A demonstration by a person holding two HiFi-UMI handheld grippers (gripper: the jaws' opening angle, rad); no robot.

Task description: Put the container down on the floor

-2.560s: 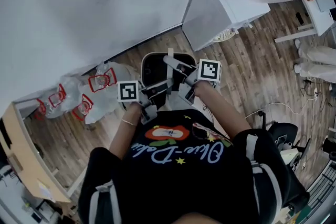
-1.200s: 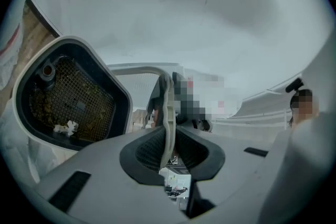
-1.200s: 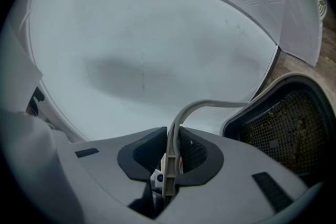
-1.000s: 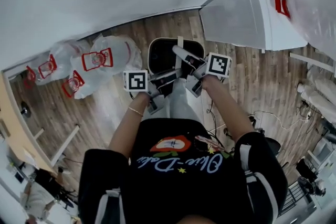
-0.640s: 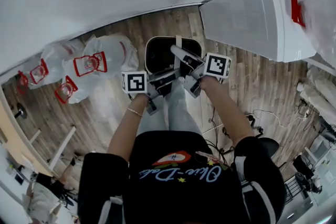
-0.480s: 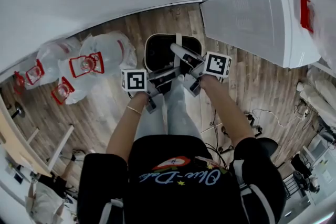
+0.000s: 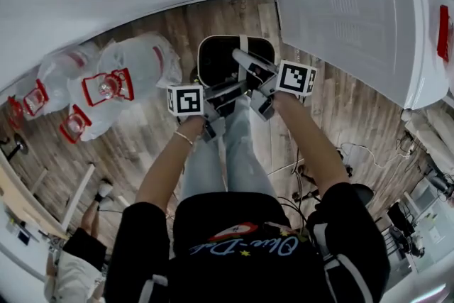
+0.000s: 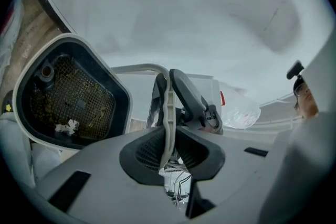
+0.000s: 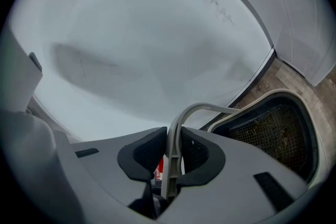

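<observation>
Container (image 7: 201,62), one: white rim, dark inside, over the wooden floor (image 7: 152,142) by the wall. I cannot tell whether it touches the boards.
Handle (image 9: 195,109), one, grey, arched: my left tongs (image 8: 168,149) and right tongs (image 9: 173,157) are both clenched on it, side by side.
Clear plastic bags (image 7: 135,74) with red print: heaped to the left, perhaps three.
White cabinet (image 7: 355,32), one, to the right.
Only the views from my tongs show the mesh (image 8: 73,97) with scraps inside the container. Only the head view shows a second person (image 7: 78,252).
</observation>
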